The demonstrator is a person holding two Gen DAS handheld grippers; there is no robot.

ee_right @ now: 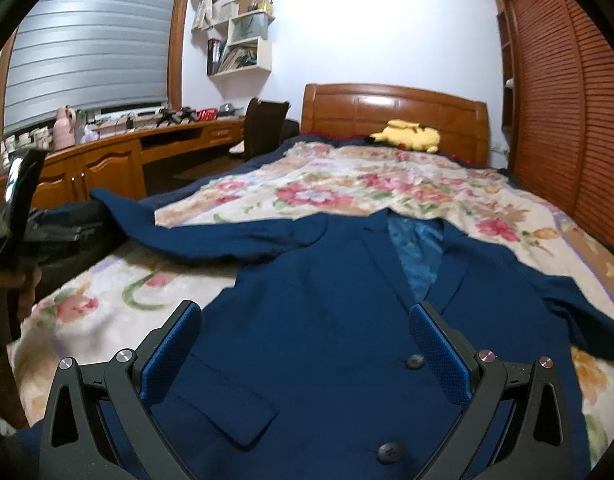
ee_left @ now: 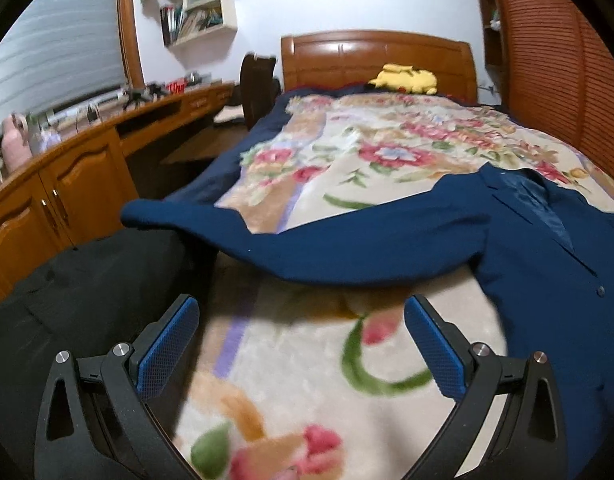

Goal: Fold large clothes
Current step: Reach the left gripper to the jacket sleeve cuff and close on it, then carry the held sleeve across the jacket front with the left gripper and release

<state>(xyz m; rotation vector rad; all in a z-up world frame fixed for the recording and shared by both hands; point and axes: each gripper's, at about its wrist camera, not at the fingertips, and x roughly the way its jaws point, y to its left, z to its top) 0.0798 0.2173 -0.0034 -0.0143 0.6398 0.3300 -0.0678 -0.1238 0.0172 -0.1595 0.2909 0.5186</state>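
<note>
A navy blue suit jacket (ee_right: pixel 327 320) lies face up on the floral blanket (ee_right: pixel 327 184) of the bed, collar toward the headboard, both sleeves spread out. In the left wrist view the jacket (ee_left: pixel 547 280) is at the right and its left sleeve (ee_left: pixel 307 246) stretches to the bed's left edge. My left gripper (ee_left: pixel 303 344) is open and empty above the blanket, just short of that sleeve. My right gripper (ee_right: pixel 307 348) is open and empty above the jacket's front, near the buttons (ee_right: pixel 414 361) and the pocket flap (ee_right: pixel 227 404).
A yellow plush toy (ee_right: pixel 407 136) lies by the wooden headboard (ee_right: pixel 395 112). A dark bag (ee_left: pixel 87 280) sits left of the bed. A wooden desk (ee_right: pixel 119 152) with clutter and a chair (ee_right: pixel 265 124) stand at the left. Louvred wardrobe doors (ee_right: pixel 567 100) line the right.
</note>
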